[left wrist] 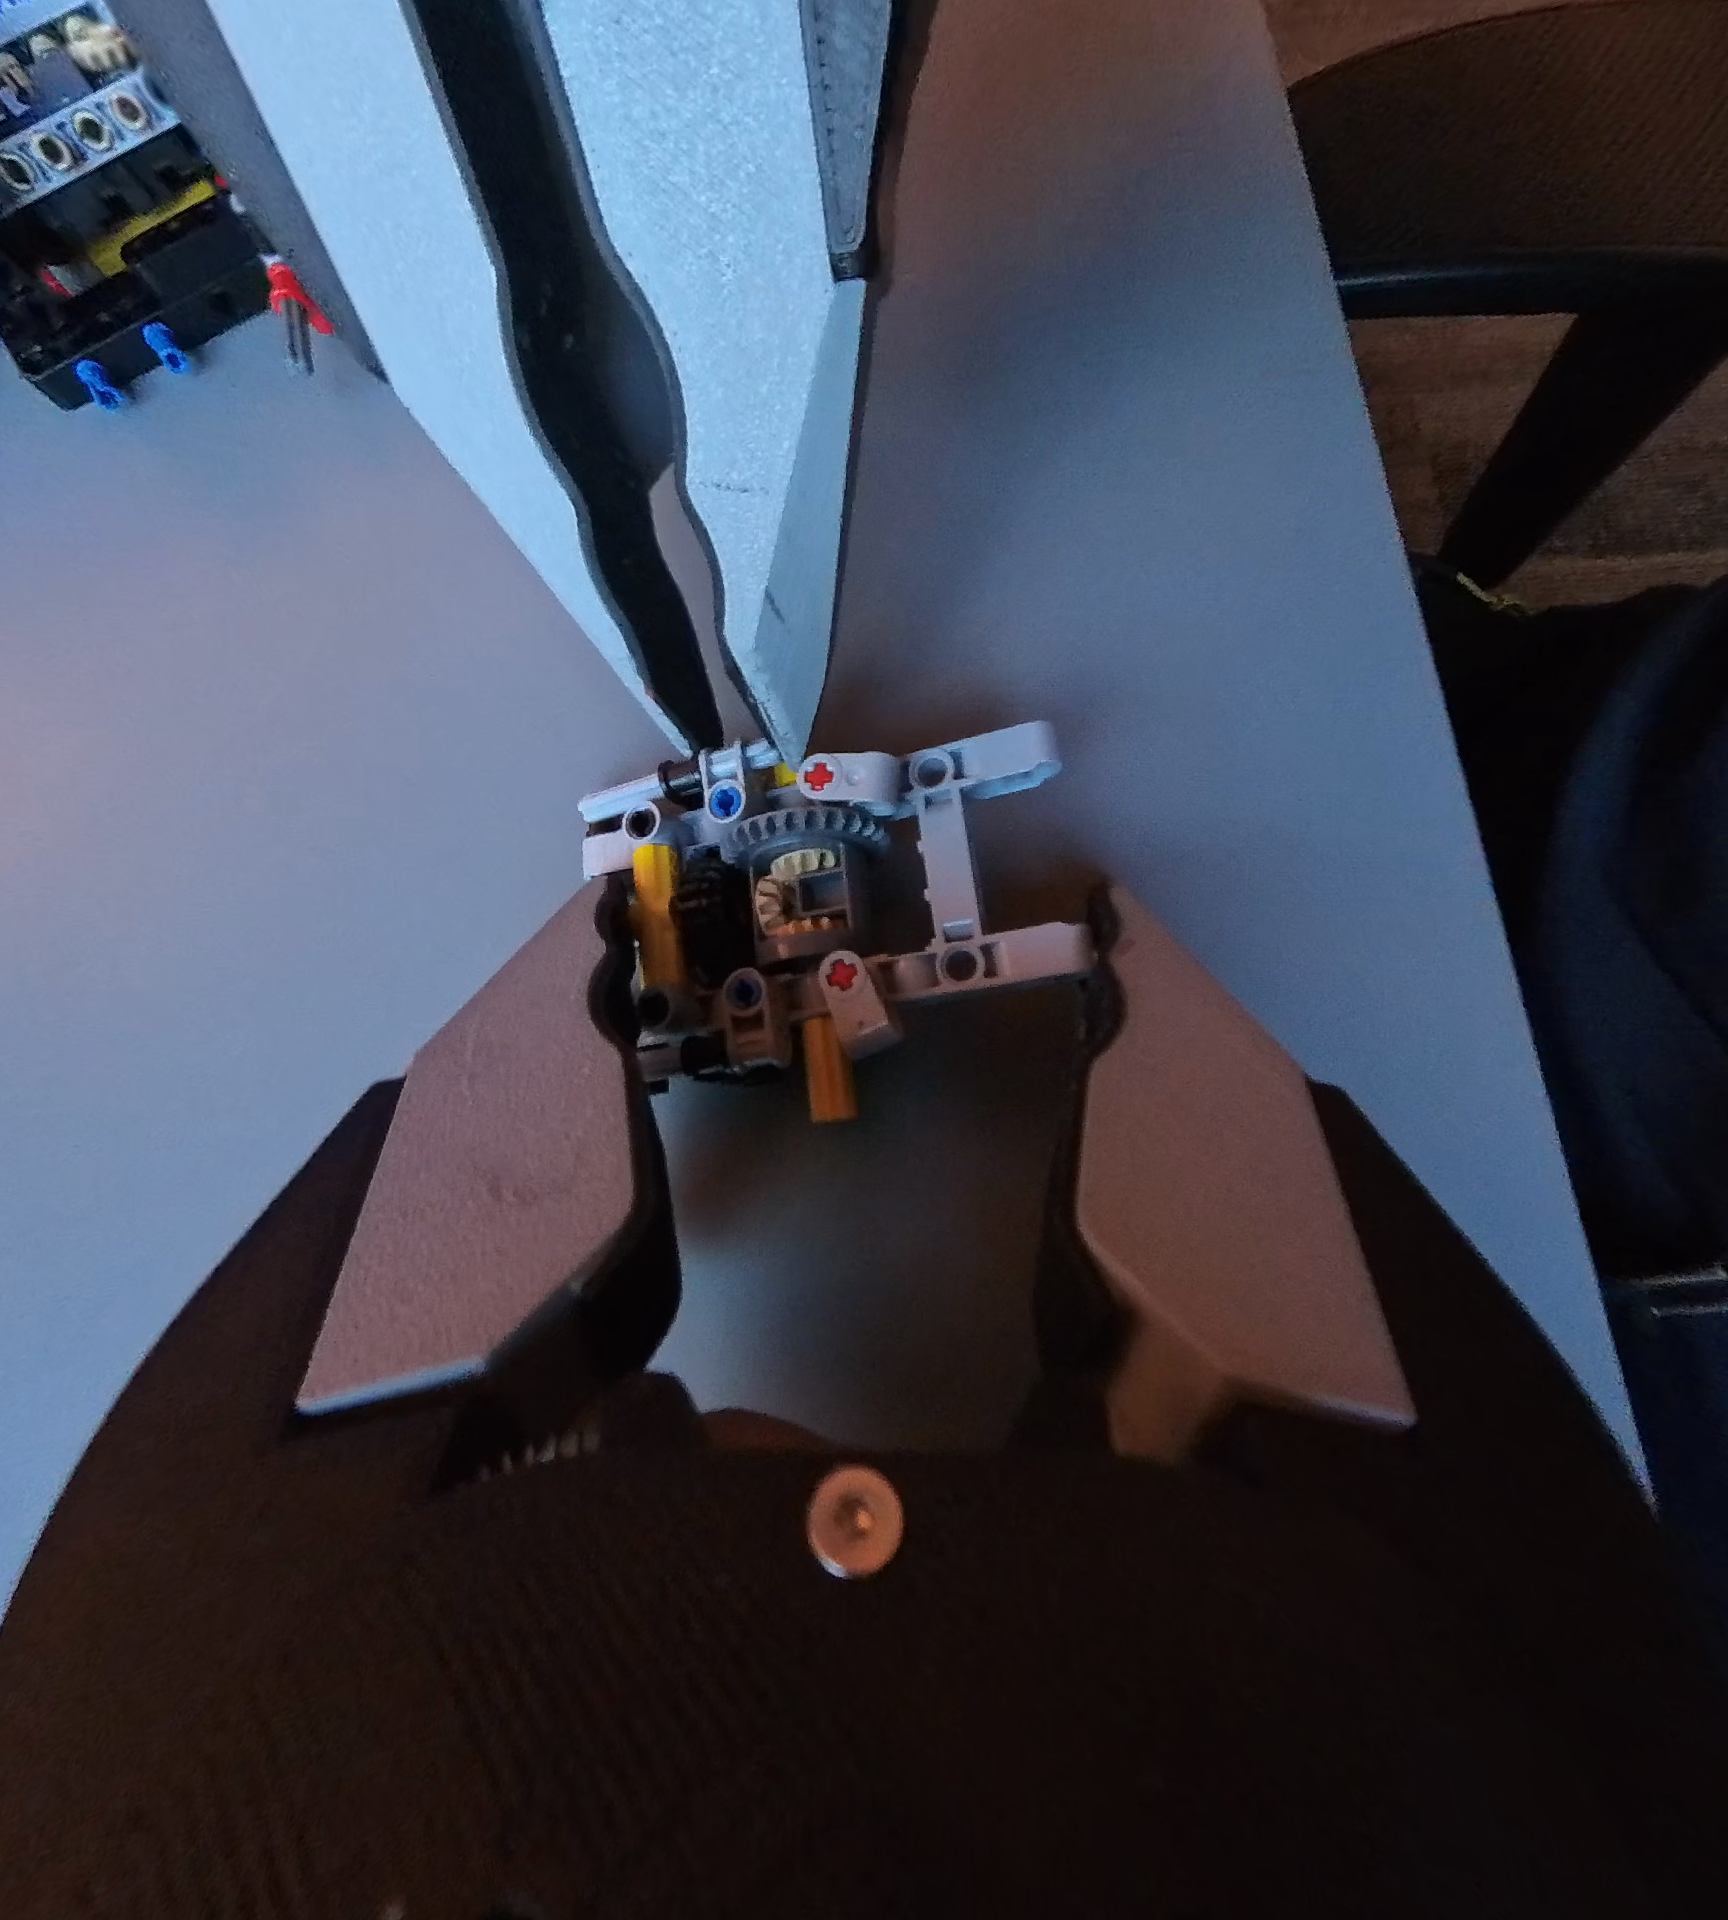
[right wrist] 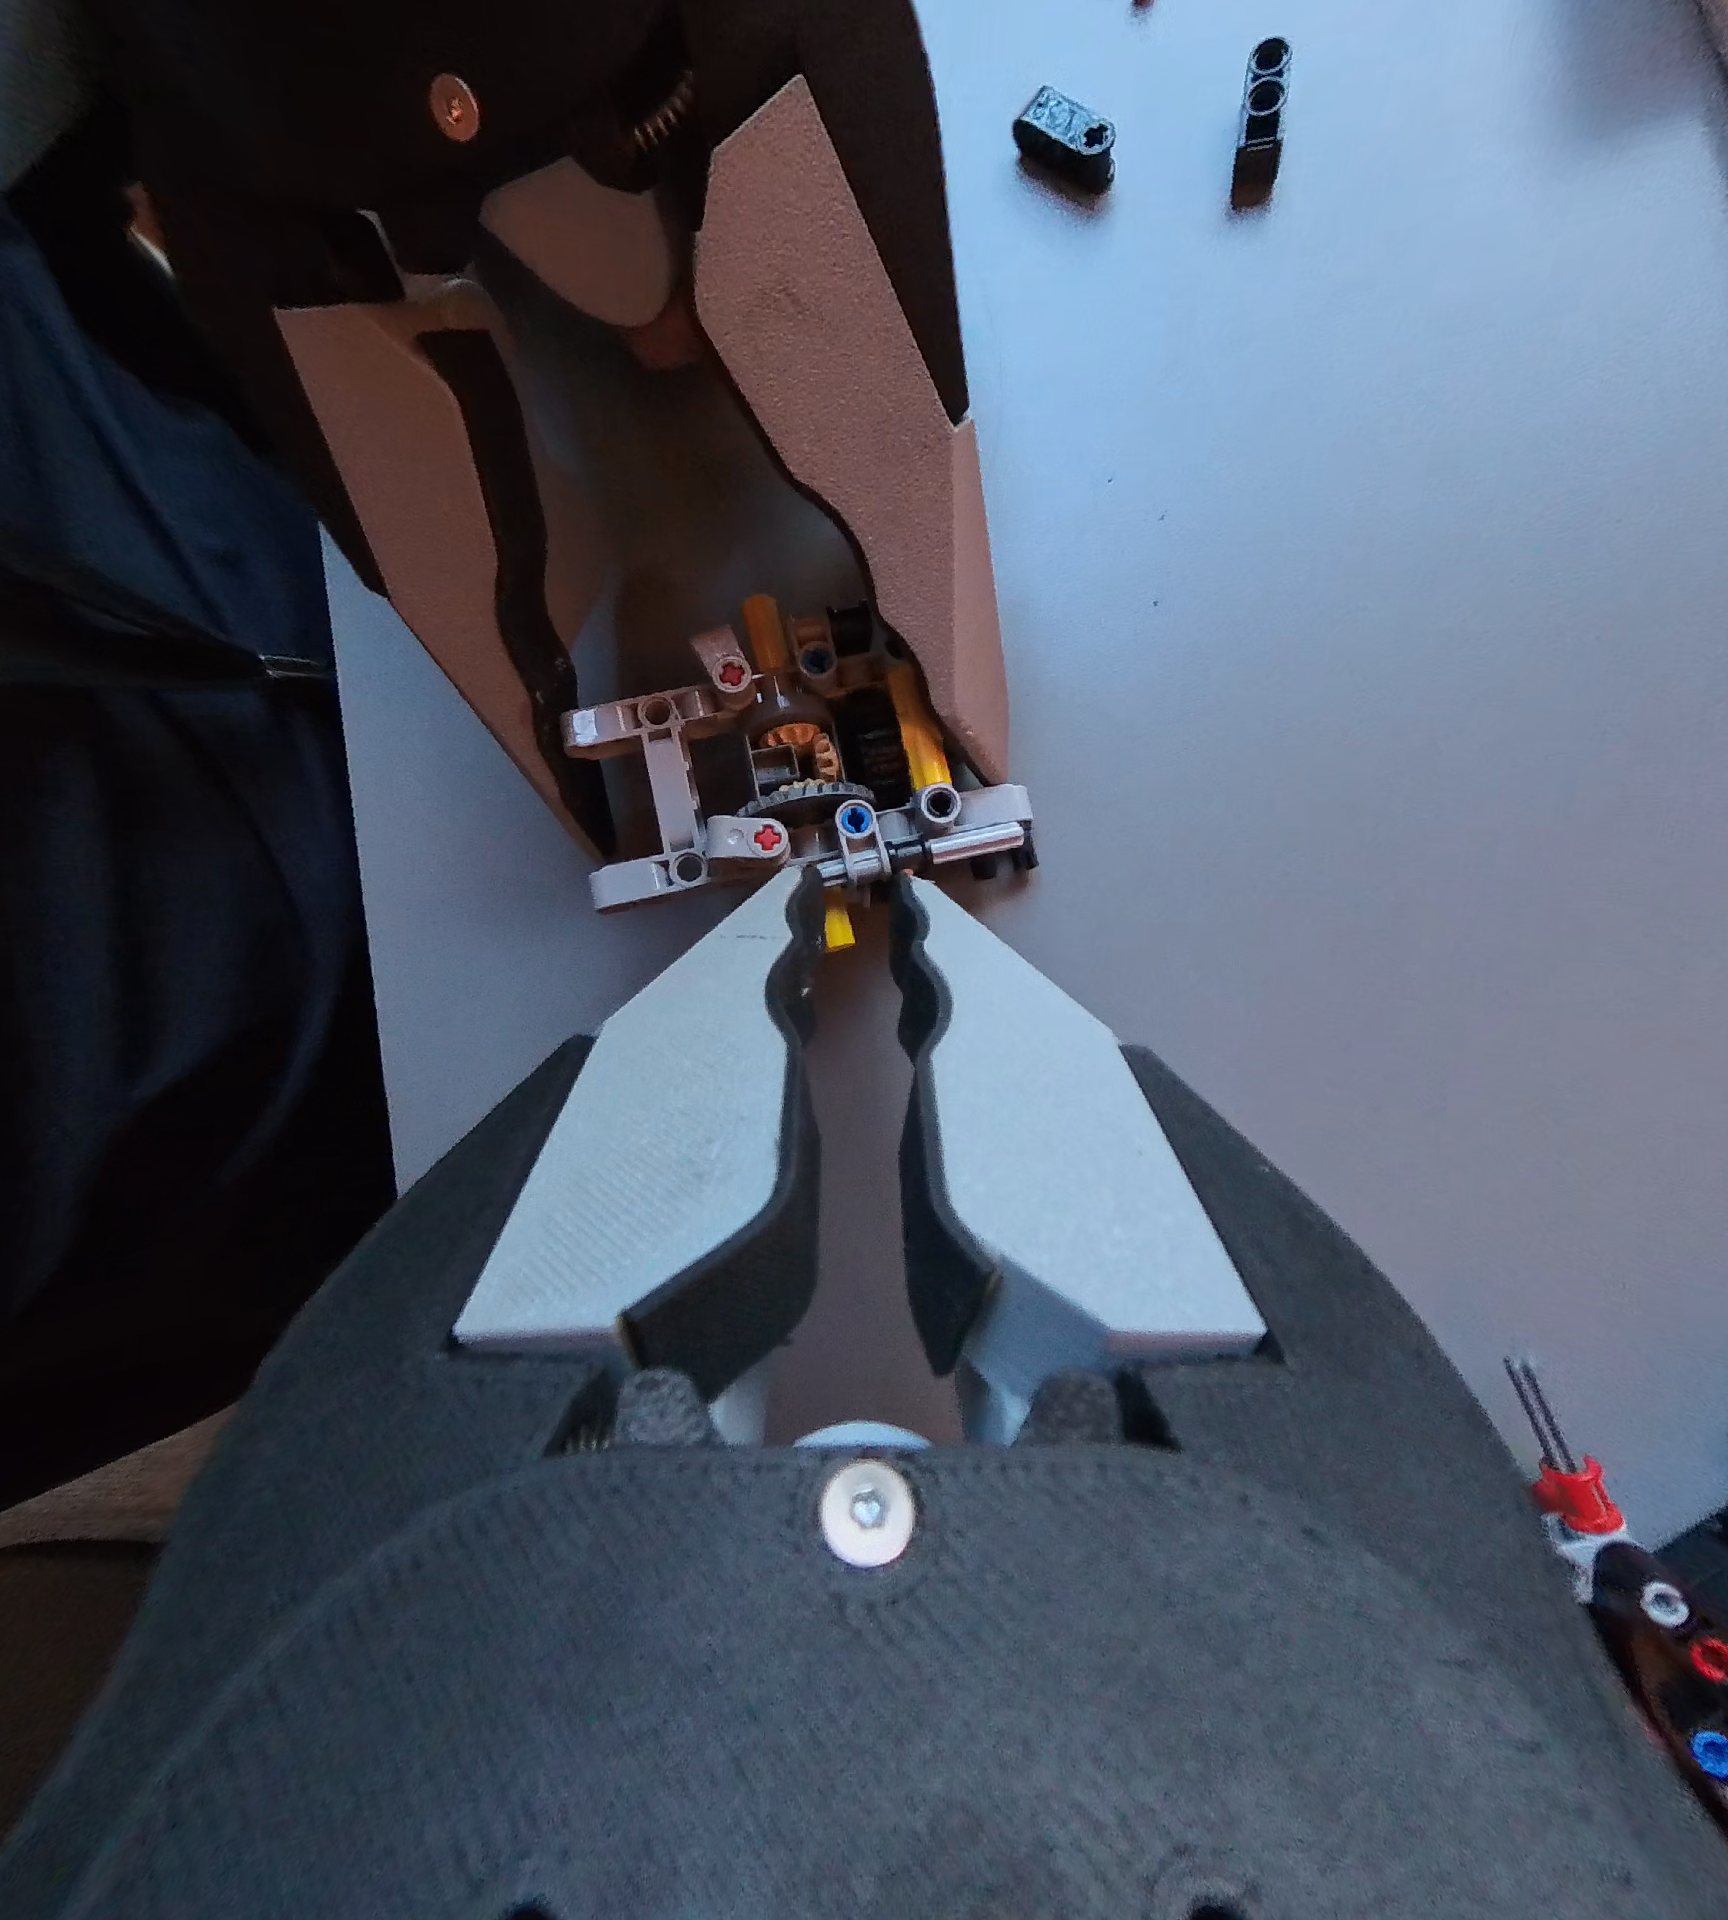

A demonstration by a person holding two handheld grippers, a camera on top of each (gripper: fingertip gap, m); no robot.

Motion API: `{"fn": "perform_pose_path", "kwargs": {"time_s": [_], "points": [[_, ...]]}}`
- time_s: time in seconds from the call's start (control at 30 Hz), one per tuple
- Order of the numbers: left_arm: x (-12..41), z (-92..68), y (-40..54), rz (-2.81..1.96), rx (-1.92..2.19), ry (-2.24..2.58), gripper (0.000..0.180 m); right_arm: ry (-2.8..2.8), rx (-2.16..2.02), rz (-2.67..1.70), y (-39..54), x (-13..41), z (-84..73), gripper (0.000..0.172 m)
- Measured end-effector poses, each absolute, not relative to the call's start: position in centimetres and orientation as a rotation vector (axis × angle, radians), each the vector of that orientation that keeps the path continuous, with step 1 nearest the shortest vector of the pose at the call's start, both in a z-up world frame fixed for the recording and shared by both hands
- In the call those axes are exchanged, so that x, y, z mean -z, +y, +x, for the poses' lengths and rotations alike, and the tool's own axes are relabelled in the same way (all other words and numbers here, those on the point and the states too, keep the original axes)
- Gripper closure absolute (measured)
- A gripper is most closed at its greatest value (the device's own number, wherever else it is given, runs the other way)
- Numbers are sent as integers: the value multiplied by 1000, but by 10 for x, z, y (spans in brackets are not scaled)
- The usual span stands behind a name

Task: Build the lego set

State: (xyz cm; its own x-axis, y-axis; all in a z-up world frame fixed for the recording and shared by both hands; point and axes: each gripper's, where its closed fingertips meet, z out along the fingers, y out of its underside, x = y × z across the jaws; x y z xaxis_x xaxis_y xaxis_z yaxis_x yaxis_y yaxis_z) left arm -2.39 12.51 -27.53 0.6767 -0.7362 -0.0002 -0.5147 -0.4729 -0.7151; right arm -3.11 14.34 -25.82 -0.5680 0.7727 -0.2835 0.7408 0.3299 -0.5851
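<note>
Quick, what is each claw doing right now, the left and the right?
Left claw: spread wide, pads on both ends of the grey gear assembly, holding it.
Right claw: nearly closed on the assembly's small grey connector.

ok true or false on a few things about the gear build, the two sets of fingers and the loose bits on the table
1. The grey toothed gear sits inside the grey beam-frame assembly. True.
2. The left gripper's fingers stand wide, either side of the assembly. True.
3. The right gripper's fingers are spread wide. False: nearly together at the assembly's edge.
4. Two green bricks lie loose on the white table. False: two small black connector pieces.
</note>
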Motion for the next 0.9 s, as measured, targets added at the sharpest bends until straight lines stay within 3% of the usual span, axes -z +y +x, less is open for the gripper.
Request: {"fn": "perform_pose_path", "kwargs": {"time_s": [0.53, 0.7, 0.9], "points": [[275, -32, 129, -2200, 378, 914, 96, -2262, -1236, -1695, 148, 259, -42, 164], [275, -40, 130, -2207, 368, 878, 95, -2255, -967, -1559, 147, 260, -48, 172], [275, -35, 128, -2186, 381, 917, 95, -2102, -1280, -1746, 142, 258, -42, 172]]}}
